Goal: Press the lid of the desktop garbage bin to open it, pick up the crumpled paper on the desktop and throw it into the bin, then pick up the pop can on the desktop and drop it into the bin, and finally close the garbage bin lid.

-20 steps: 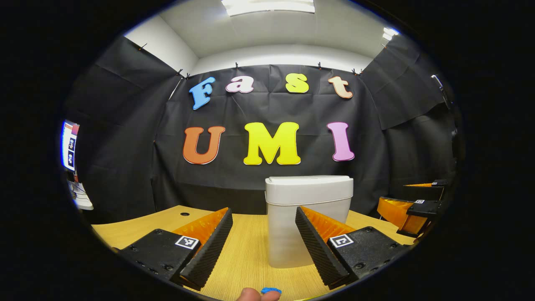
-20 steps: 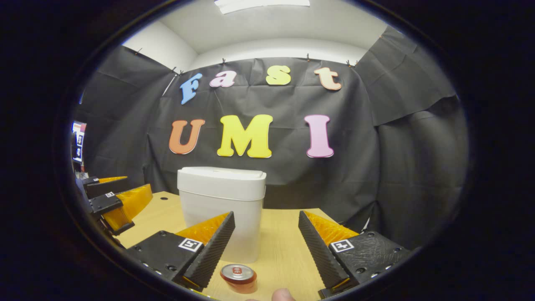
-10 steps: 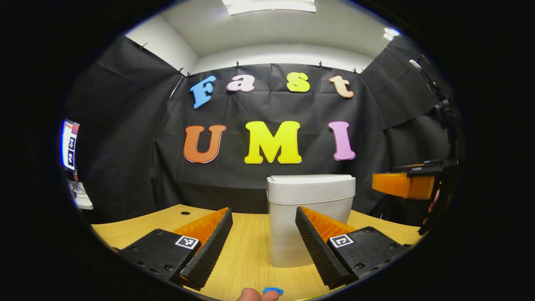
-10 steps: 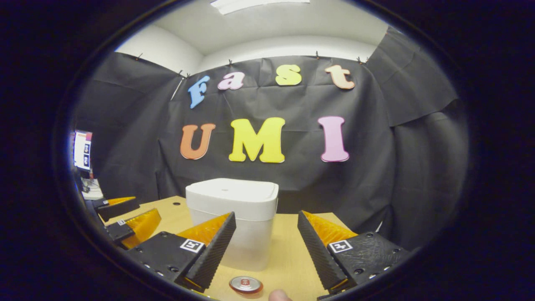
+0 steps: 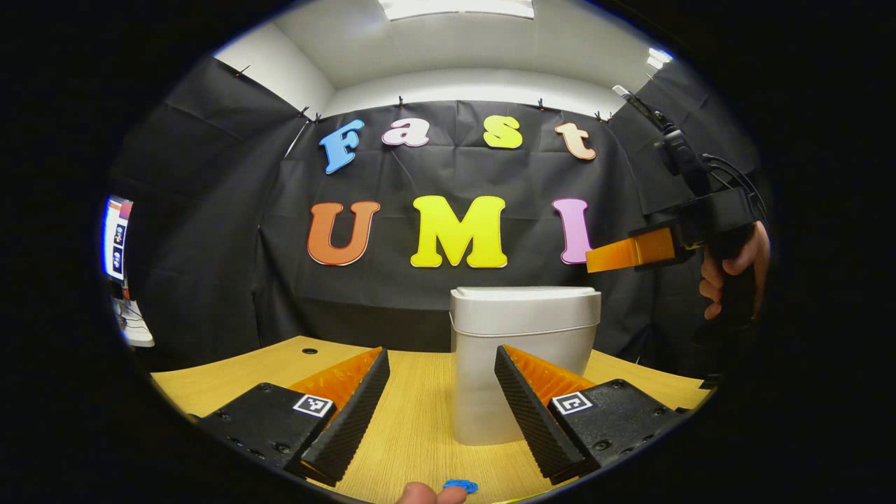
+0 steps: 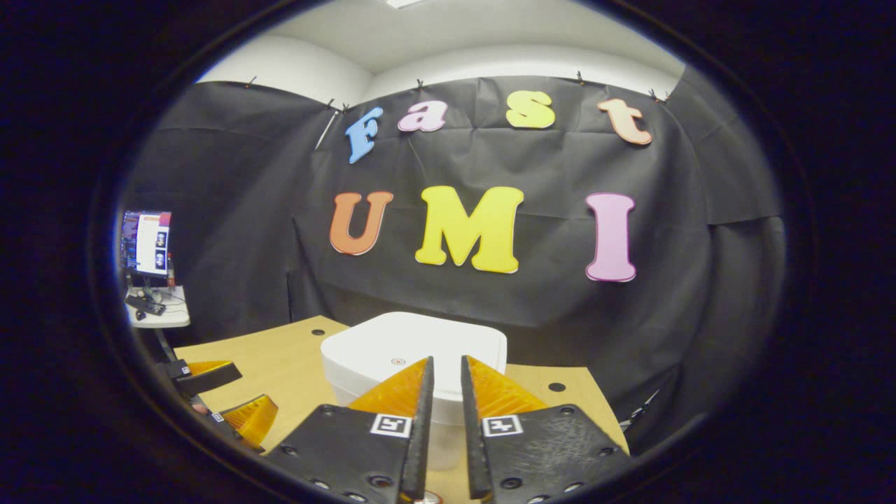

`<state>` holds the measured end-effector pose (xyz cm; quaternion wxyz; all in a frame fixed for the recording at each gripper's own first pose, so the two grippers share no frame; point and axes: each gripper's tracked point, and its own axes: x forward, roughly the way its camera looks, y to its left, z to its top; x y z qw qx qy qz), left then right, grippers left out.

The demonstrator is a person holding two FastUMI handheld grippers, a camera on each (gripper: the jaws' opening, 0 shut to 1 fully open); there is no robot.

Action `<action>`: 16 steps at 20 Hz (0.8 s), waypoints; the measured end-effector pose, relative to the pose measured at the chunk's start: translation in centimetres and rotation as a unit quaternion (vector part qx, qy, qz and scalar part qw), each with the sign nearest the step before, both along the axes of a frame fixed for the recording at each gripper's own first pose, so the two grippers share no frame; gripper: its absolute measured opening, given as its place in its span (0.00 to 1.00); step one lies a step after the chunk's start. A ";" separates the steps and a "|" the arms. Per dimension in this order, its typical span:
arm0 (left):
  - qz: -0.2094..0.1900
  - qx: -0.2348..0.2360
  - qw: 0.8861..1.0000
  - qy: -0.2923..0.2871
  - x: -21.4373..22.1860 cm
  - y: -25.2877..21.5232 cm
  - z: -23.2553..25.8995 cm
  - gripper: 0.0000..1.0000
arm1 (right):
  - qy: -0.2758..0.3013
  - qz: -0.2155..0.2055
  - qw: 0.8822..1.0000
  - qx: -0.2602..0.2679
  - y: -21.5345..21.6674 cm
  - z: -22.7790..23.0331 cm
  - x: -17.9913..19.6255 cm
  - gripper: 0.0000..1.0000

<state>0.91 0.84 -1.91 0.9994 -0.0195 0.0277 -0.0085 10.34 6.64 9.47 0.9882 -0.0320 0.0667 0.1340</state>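
The white desktop bin (image 5: 521,371) stands on the wooden table with its lid (image 5: 525,301) down. My left gripper (image 5: 441,353) is open and low over the table, and the bin sits just beyond its right finger. Up at the right, a hand (image 5: 728,273) holds my right gripper (image 5: 595,262) above the bin's right side. In the right gripper view, the right gripper (image 6: 446,360) is shut with nothing in it, looking down over the bin lid (image 6: 392,346). A sliver of the pop can's top (image 6: 424,498) peeks out at the bottom edge.
A small blue scrap (image 5: 460,484) and a fingertip (image 5: 420,493) lie at the near table edge. The left gripper (image 6: 224,399) is low at the left in the right gripper view. A monitor (image 6: 145,241) stands far left. The table has cable holes (image 6: 556,386).
My right gripper rose from table height to above the bin lid and its fingers closed. The left gripper stayed put and open.
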 end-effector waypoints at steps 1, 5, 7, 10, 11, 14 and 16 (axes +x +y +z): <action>-0.002 0.000 1.000 0.004 0.0 -0.1 -0.2 0.97 | 0.010 0.006 1.000 0.001 0.5 -0.5 0.8 0.06; -0.005 0.002 1.000 0.009 0.2 0.1 -0.5 0.98 | 0.021 0.032 0.999 0.005 2.3 -0.4 2.2 0.00; -0.006 0.000 1.000 0.012 0.4 0.2 -0.6 0.98 | 0.025 0.031 0.999 0.007 2.5 -0.3 3.5 0.00; -0.004 -0.001 1.000 0.018 0.3 0.5 -0.9 0.98 | 0.062 0.028 0.997 0.030 2.4 -1.3 5.2 0.00; -0.003 -0.002 1.000 0.018 0.3 0.7 -0.9 0.98 | 0.073 0.030 0.996 0.035 2.4 -1.5 5.4 0.00; -0.001 -0.007 1.000 0.022 0.6 0.9 -1.2 0.97 | 0.118 0.042 0.991 0.051 2.8 -2.6 6.0 0.00; -0.001 -0.006 1.000 0.026 0.5 0.8 -1.5 0.98 | 0.129 0.048 0.989 0.047 2.8 -2.8 6.0 0.00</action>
